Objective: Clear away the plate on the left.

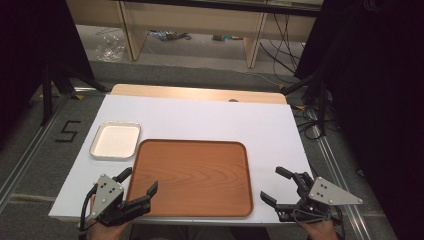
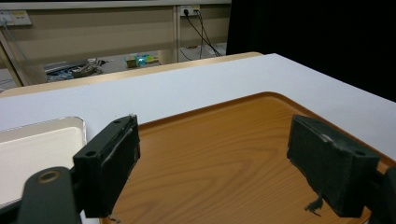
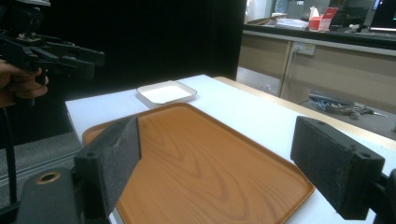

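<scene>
Overhead, both tongs [image 1: 141,181] [image 1: 270,184] wide, empty; right gripper view adds red box [image 3: 323,18].

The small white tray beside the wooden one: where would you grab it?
Probably by its raised rim. The small white tray lies flat and shallow, so only the edge offers a hold. Its near edge faces the open left tool, which could come from the person's side, one jaw over the lip.

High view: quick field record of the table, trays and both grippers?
surface: white table
wooden tray: centre near edge, nothing on it
white tray: off the wooden tray's far left corner, nothing in it
left gripper: jaws open, over the wooden tray's near left corner
right gripper: jaws open, right of the wooden tray
</scene>
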A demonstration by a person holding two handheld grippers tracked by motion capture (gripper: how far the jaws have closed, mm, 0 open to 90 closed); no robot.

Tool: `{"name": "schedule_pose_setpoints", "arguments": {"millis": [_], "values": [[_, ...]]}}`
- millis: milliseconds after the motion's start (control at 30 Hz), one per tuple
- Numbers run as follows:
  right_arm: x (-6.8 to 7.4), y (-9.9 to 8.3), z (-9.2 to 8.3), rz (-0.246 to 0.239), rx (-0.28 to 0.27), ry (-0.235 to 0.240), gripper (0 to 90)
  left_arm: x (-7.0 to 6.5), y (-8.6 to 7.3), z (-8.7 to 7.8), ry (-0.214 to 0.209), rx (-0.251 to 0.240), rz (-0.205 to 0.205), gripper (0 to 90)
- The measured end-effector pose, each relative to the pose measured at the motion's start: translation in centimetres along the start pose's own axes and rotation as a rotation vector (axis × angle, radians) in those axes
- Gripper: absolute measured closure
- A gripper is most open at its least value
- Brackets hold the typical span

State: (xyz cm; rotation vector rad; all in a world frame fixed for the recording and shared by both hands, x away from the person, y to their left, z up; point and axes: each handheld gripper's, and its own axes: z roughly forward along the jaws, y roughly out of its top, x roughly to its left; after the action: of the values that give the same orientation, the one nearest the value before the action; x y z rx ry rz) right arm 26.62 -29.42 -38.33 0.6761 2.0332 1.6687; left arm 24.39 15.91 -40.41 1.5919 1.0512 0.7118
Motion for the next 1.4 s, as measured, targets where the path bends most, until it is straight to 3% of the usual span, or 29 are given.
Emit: {"name": "schedule_pose_setpoints", "arguments": {"millis": [67,200,233,300,400,767,800,833,900,967,1000,1033,1100,1400], "values": [[-0.2,0.0,0.1,-0.018,-0.008,0.008,17.1,0.1,0.0,0.0,0.004,0.001,0.003,16.6],[0.0,0.0,0.0,0.0,0.003,0.002,17.1,0.3,0.0,0.1,0.012,0.014,-0.014,16.8],[0.0,0.0,0.1,0.0,0.007,0.019,17.1,0.4,0.0,0.2,0.012,0.018,-0.018,17.0],[-0.1,0.0,0.1,-0.026,-0.001,0.008,17.1,0.5,0.0,0.2,0.013,0.011,-0.022,17.1],[-0.1,0.0,0.2,-0.022,-0.011,0.014,17.1,0.6,0.0,0.2,0.019,0.005,-0.024,17.3],[-0.1,-0.1,0.1,-0.032,0.008,0.014,16.8,2.1,-0.4,1.0,0.073,0.035,-0.009,18.2],[0.1,-0.1,0.1,-0.012,0.014,0.001,16.8,2.3,-0.4,1.1,0.075,0.036,-0.013,18.1],[0.0,0.0,0.0,-0.009,0.03,0.025,16.7,2.3,-0.4,1.1,0.075,0.036,-0.013,18.1],[-0.1,0.0,0.1,-0.031,-0.002,0.008,16.7,2.5,-0.4,1.2,0.083,0.042,-0.014,18.2],[-0.2,-0.1,0.1,-0.03,0.0,0.009,16.7,2.7,-0.5,1.3,0.092,0.047,-0.009,18.1],[-0.2,-0.1,0.1,-0.029,-0.01,0.014,16.7,2.8,-0.5,1.5,0.096,0.044,-0.01,18.2],[0.0,-0.1,0.0,0.002,0.013,0.02,16.7,2.9,-0.5,1.6,0.103,0.051,-0.008,18.1],[-0.2,-0.1,0.1,-0.029,-0.009,0.013,16.7,3.2,-0.6,1.9,0.108,0.059,-0.007,18.2],[-0.1,0.0,0.1,-0.032,0.001,0.008,16.8,5.0,-1.2,4.1,0.139,0.118,0.006,19.6]]}}
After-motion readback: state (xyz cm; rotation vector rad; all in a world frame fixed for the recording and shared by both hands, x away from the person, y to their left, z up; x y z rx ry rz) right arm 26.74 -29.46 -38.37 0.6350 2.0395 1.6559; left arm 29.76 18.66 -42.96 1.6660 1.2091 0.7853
